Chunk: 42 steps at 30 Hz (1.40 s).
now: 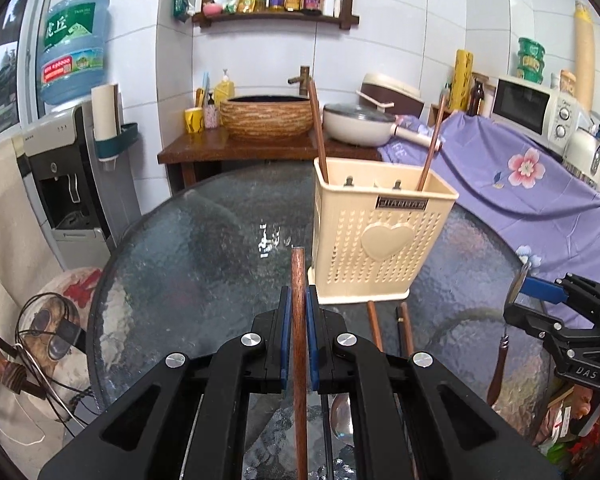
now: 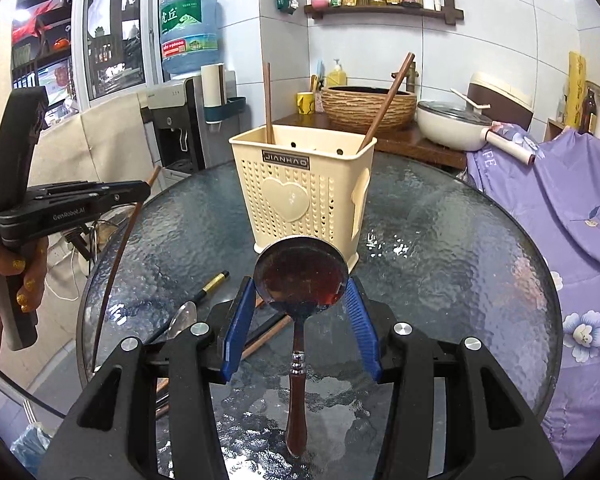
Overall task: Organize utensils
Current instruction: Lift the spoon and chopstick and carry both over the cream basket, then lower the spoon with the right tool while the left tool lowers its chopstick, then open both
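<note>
A cream perforated utensil holder [image 1: 380,236] stands on the round glass table [image 1: 188,248] with two brown chopsticks upright in it; it also shows in the right wrist view [image 2: 300,188]. My left gripper [image 1: 299,312] is shut on a brown chopstick [image 1: 299,320], held above the table just left of the holder. My right gripper [image 2: 300,304] is shut on the bowl of a metal spoon [image 2: 300,272] with a brown handle hanging down, in front of the holder. More chopsticks [image 1: 374,326], a black one [image 2: 214,282] and a silver spoon [image 2: 184,318] lie on the glass.
A sink basin [image 1: 266,116], a pan [image 1: 358,124] and cups stand on a wooden counter behind the table. A purple flowered cloth [image 1: 520,184] covers the surface to the right, with a microwave [image 1: 532,108]. A water dispenser [image 1: 66,176] stands left.
</note>
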Available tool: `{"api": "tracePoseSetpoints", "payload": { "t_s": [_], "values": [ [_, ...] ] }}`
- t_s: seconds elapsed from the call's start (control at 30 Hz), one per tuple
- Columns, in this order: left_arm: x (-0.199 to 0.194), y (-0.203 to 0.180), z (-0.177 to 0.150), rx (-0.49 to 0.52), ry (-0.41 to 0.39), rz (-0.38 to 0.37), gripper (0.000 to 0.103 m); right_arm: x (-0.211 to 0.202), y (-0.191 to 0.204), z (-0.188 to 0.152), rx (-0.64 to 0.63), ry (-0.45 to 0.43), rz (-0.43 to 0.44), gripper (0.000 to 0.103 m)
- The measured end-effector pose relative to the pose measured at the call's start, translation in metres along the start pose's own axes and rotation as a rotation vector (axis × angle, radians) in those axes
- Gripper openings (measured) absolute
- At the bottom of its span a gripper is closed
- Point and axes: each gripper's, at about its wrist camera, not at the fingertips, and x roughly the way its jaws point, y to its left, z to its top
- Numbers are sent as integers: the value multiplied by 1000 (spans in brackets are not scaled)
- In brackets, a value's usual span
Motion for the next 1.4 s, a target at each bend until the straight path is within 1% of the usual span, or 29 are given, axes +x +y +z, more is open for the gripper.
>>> {"api": "tracePoseSetpoints", "payload": {
  "t_s": [0.17,0.47,0.87,0.97,1.1,1.23,1.4],
  "values": [
    [-14,1,10,-11,-44,-1,7,-9,2,5,-8,-20,1,47],
    [-28,0,21,-18,-92,-3,7,-12,5,7,-7,-27,16,47],
    [-36,-8,50,-7,-141,-30,7,-15,3,32,-1,-42,61,47],
    [-40,-10,64,-2,-155,-39,7,-16,1,47,-2,-48,82,47],
    [-45,-14,93,0,-175,-50,7,-21,-4,81,14,-72,109,47],
    [-57,-17,133,2,-214,-61,7,-28,-7,117,11,-109,111,47],
    [-70,-23,182,-12,-250,-78,7,-34,-17,171,36,-156,105,47]
  ]
}}
